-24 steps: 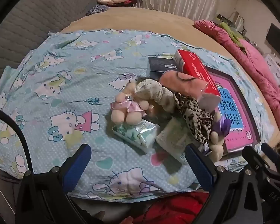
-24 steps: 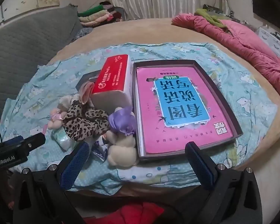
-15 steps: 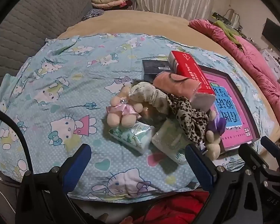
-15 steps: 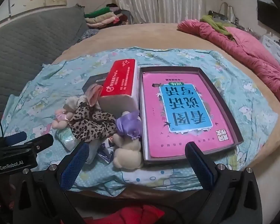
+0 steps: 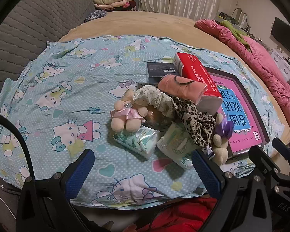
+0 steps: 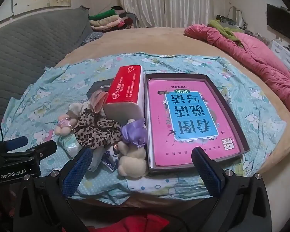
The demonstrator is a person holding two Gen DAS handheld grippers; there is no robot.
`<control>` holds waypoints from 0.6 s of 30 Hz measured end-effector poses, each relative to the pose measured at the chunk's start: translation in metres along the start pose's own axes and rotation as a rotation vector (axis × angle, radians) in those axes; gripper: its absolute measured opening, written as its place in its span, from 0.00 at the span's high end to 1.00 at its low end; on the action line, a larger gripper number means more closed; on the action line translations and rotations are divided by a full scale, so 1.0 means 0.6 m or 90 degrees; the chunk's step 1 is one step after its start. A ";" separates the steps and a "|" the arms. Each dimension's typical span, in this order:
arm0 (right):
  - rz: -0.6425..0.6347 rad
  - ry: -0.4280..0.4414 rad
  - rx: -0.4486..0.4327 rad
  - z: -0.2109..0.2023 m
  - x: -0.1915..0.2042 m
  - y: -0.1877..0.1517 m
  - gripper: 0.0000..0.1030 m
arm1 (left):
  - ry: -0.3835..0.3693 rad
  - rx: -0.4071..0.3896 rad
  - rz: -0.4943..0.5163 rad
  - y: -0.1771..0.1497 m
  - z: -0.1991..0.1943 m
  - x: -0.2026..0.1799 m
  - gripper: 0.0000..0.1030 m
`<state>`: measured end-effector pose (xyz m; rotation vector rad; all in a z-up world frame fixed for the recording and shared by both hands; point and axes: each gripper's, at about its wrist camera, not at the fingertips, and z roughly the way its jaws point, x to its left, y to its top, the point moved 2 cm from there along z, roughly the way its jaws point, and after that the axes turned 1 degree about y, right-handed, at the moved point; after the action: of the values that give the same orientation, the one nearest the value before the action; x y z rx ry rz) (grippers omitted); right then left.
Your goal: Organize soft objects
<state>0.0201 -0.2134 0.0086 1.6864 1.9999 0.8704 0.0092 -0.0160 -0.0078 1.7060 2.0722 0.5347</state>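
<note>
Both of your grippers hover over the near edge of a bed, pointing down at a patterned blue sheet (image 5: 67, 89). The left gripper (image 5: 143, 171) and the right gripper (image 6: 142, 172) each have their blue fingers spread wide apart, with nothing between them. The soft things sit in one tangled pile in the middle of the sheet: a pink-dressed plush (image 5: 125, 116), a leopard scrunchie (image 5: 195, 119), a pale scrunchie (image 5: 154, 98), a peach roll (image 5: 181, 87), a purple-dressed plush (image 6: 133, 150) and two tissue packs (image 5: 139, 141). A red tissue box (image 6: 125, 89) leans over the back of the pile, and just beside it to the right lies a dark tray (image 6: 230, 108) with a pink book (image 6: 189, 119) in it. Nothing seems sorted yet. To begin well, pick one thing from the outer edge, probably the near tissue pack or the pink-dressed plush for the left gripper, since they lie freest. Lower the fingers either side of it alone, close gently, and lift straight up so the scrunchies draped nearby are not dragged along.
</note>
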 end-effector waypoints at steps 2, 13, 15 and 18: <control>0.000 0.001 -0.001 0.000 0.000 0.001 0.00 | 0.000 0.001 0.000 0.001 -0.001 0.001 0.02; 0.000 0.000 -0.001 0.000 0.000 -0.001 0.00 | 0.005 -0.002 0.005 0.001 -0.003 0.000 0.02; -0.001 0.001 -0.001 0.001 0.001 -0.001 0.00 | 0.006 -0.003 0.006 0.000 -0.004 -0.001 0.02; -0.001 0.001 0.000 0.001 0.000 0.000 0.00 | 0.006 -0.003 0.007 0.000 -0.003 -0.001 0.02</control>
<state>0.0203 -0.2130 0.0084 1.6835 2.0017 0.8709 0.0085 -0.0169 -0.0061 1.7161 2.0676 0.5505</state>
